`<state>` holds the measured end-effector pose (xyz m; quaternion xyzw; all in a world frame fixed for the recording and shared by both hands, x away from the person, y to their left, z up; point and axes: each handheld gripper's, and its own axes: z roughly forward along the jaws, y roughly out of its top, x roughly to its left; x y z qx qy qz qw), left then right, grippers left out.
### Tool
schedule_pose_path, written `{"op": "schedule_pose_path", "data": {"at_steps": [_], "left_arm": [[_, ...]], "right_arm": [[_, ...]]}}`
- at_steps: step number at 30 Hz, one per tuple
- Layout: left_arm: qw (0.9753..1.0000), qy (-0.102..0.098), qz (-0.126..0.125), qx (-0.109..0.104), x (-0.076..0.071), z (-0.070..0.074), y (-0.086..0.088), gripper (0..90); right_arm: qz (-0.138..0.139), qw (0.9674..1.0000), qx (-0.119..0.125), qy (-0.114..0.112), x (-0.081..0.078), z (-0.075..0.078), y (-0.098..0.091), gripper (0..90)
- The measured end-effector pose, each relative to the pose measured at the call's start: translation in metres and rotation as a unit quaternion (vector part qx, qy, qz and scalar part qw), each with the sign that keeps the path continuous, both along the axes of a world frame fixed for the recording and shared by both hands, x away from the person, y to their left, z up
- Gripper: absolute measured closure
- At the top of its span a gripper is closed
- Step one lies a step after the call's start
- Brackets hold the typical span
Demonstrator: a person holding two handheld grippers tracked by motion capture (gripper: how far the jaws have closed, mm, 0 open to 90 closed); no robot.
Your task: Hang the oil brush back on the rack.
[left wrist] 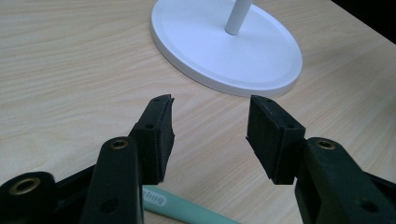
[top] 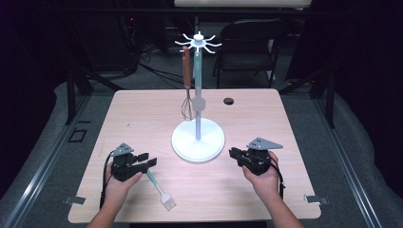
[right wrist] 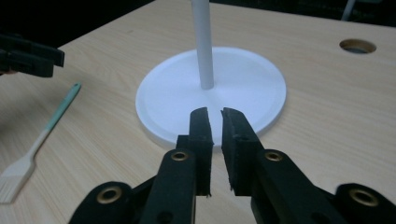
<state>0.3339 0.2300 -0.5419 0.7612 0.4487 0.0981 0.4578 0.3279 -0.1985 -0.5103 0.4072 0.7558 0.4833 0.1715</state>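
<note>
Brush, one, teal-handled, flat on worktop at lower left of high view, just beneath left claw, spread wide, empty. Bristles cut off in left gripper view, handle alone at bottom edge. Right claw narrowed to slit, empty. One whisk hanging on one white stand.

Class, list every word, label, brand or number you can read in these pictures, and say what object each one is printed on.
One print only: small dark lettering on the teal handle of the brush, seen in the left gripper view. It lies upside down and blurred, so it cannot be read for certain.
Nothing else carries readable text.
</note>
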Motion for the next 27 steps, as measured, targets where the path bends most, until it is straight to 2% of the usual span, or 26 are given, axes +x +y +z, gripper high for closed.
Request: {"op": "schedule_pose_path", "data": {"at_steps": [4,8,13,21,24,27], "left_arm": [[1.0000,-0.003,0.004,-0.002,0.001,0.000,0.001,50.8],[1.0000,-0.001,0.006,-0.003,0.001,-0.001,0.003,50.8],[1.0000,0.002,0.002,-0.008,0.001,-0.002,0.004,50.8],[1.0000,0.001,0.002,-0.008,0.001,-0.003,0.002,50.8],[1.0000,-0.001,0.001,-0.008,0.001,-0.002,0.002,50.8],[1.0000,0.002,-0.002,-0.005,0.001,-0.002,0.002,50.8]], "right_arm": [[0.008,0.9997,0.003,-0.024,0.003,0.017,0.005,90.0],[0.010,0.9989,0.010,-0.044,0.006,0.031,0.010,90.0],[0.011,0.9973,0.037,-0.063,0.013,0.051,0.015,90.0],[0.014,0.9936,0.048,-0.101,0.026,0.084,0.024,90.0],[0.017,0.9928,0.046,-0.109,0.029,0.095,0.026,90.0],[0.016,0.9912,0.055,-0.120,0.032,0.108,0.028,90.0]]}}
